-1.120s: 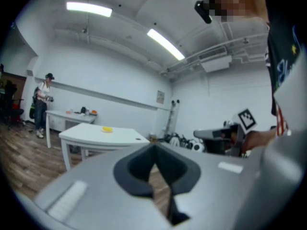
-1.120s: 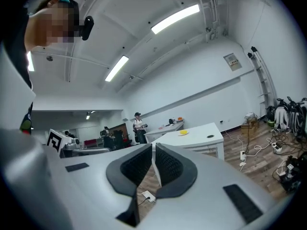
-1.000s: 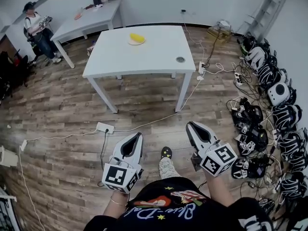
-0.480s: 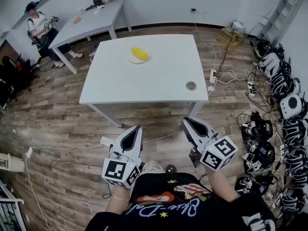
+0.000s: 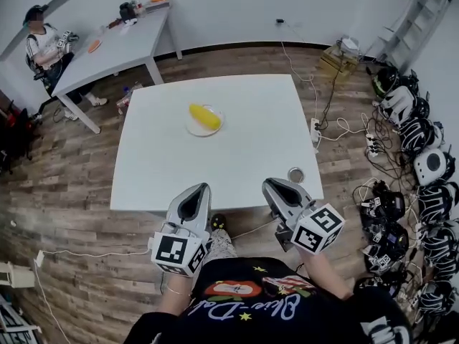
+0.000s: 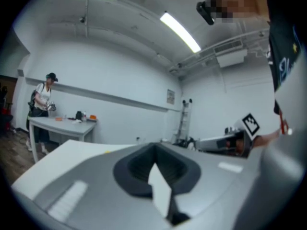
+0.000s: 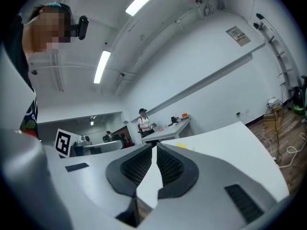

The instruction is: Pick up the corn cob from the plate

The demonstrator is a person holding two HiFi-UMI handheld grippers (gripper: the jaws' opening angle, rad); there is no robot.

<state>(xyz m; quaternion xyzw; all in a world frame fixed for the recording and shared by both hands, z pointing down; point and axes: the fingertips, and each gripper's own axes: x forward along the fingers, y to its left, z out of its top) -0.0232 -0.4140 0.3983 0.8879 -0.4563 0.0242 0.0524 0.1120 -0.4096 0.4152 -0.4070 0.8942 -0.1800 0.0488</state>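
A yellow corn cob [image 5: 203,116] lies on a small white plate [image 5: 194,130] on the far-middle part of a white table [image 5: 244,149]. Both grippers are held level at the table's near edge, well short of the plate. My left gripper [image 5: 200,188] is shut and empty. My right gripper [image 5: 270,183] is also shut with nothing in it. In the right gripper view the corn cob [image 7: 182,146] shows as a small yellow spot past the shut right gripper [image 7: 154,147]. The left gripper view shows the left gripper [image 6: 154,148] over the tabletop.
A small round metal object [image 5: 295,174] sits near the table's front right corner. A second table [image 5: 115,38] stands at the back left with a seated person [image 5: 41,43] beside it. Headsets and cables [image 5: 419,163] cover the floor on the right; a ladder [image 5: 405,20] leans there.
The person has walked up to the white table. Both grippers went from over the floor to the table's near edge, and their jaws stayed shut.
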